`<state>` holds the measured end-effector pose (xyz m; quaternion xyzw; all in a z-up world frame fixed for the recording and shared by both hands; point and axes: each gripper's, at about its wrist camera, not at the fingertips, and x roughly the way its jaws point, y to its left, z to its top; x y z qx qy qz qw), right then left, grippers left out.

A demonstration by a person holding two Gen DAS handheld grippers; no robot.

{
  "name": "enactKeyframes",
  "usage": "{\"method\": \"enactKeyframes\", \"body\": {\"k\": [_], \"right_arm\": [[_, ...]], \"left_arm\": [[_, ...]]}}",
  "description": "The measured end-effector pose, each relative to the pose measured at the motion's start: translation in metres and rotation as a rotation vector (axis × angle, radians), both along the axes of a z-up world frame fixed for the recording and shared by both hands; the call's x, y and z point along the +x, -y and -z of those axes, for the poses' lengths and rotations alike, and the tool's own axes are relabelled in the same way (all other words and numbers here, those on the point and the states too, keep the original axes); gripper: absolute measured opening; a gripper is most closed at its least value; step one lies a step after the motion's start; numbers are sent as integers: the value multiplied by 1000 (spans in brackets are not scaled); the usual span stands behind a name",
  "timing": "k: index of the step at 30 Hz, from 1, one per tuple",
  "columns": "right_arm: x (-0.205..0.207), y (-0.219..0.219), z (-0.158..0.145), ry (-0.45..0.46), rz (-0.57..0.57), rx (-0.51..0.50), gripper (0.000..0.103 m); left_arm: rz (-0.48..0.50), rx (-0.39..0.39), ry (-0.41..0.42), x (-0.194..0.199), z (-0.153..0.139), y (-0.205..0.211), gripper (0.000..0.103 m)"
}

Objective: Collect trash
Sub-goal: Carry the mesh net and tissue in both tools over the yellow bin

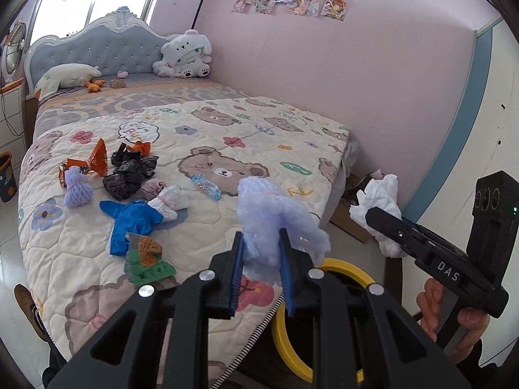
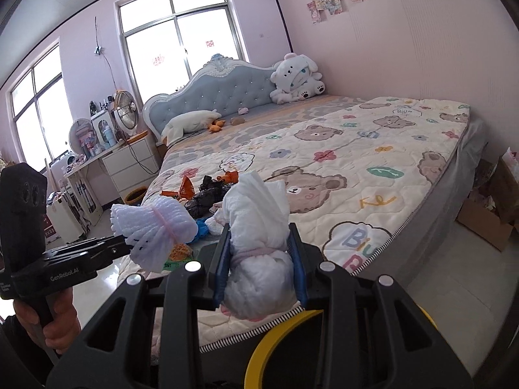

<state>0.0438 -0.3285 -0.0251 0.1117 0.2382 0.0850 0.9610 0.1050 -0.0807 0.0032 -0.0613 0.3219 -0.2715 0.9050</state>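
My left gripper is shut on a lilac foam fruit net, held above the foot corner of the bed. A yellow-rimmed bin shows just below it. My right gripper is shut on a white tissue bundle tied with a pink band, above the same yellow bin rim. Each gripper shows in the other's view, the right gripper with its white tissue bundle, the left gripper with its foam net. More trash lies on the quilt: orange wrappers, black bags, a blue glove, a crushed bottle.
The bed's bear-print quilt fills the middle, with plush toys at the headboard. A cardboard box stands on the floor by the pink wall. A small dark bin sits on the floor left of the bed, by a white nightstand.
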Motion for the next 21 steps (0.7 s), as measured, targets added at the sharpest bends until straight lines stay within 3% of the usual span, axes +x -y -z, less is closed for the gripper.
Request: {"method": "enactKeyframes", "body": {"k": [9,21], "right_arm": [[-20,41,11,-26,63,19,32],[-42,79,37,-111,128,32,32]], "left_arm": [[106,15,-36,-7,9,44,19],[248,75,-193,-16,62,87,19]]}}
